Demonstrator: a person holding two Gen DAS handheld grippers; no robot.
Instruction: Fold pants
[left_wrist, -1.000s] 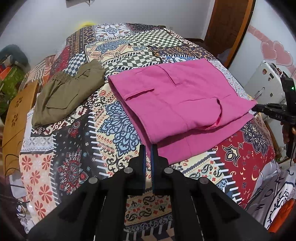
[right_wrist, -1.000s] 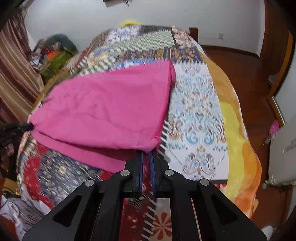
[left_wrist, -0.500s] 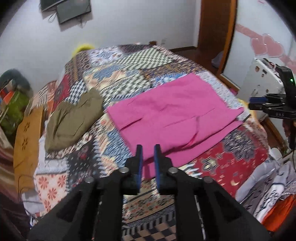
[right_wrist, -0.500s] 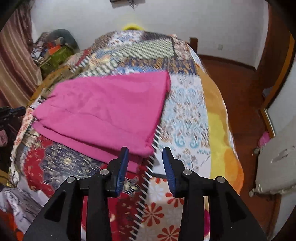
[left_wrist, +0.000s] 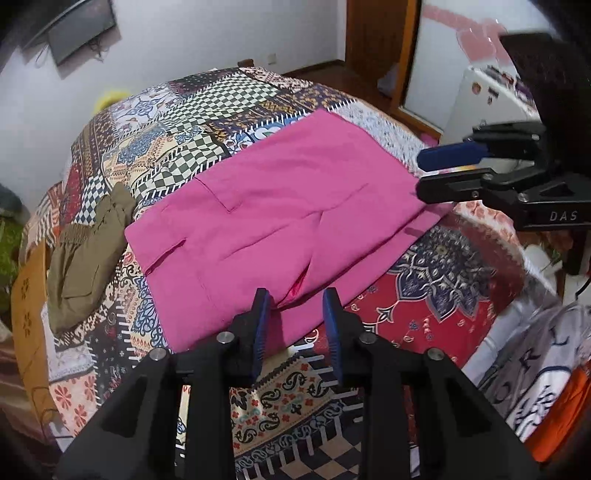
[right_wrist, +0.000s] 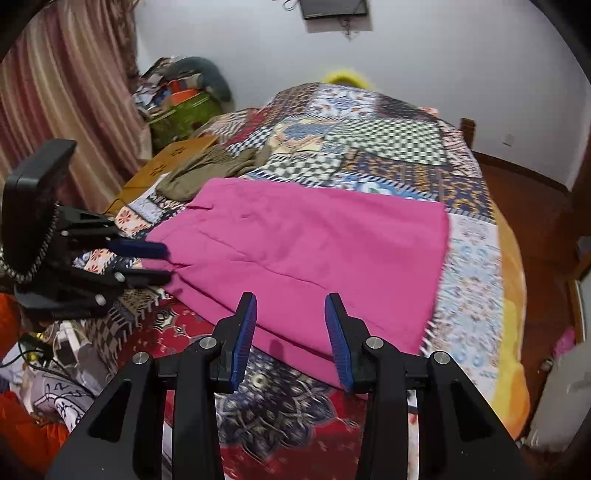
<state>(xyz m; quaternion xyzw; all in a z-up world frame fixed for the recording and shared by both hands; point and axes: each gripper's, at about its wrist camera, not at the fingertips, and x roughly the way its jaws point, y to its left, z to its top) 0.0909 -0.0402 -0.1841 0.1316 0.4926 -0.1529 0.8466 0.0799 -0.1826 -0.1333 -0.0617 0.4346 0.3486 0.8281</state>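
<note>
A: Where are the pink pants (left_wrist: 280, 218)?

B: Folded flat on the patchwork bedspread (left_wrist: 207, 122), toward the near edge of the bed. Olive trousers (left_wrist: 88, 254) lie just beside them, apart.

A: And the left hand-held gripper (left_wrist: 295, 317)?

B: Its jaws have just been opening; nothing sits between the blue pads, and it hangs over the pants' near edge, not touching.

A: The right hand-held gripper (right_wrist: 291, 325)?

B: Released too, jaws apart and empty, above the near hem at the other end of the pants.
</note>
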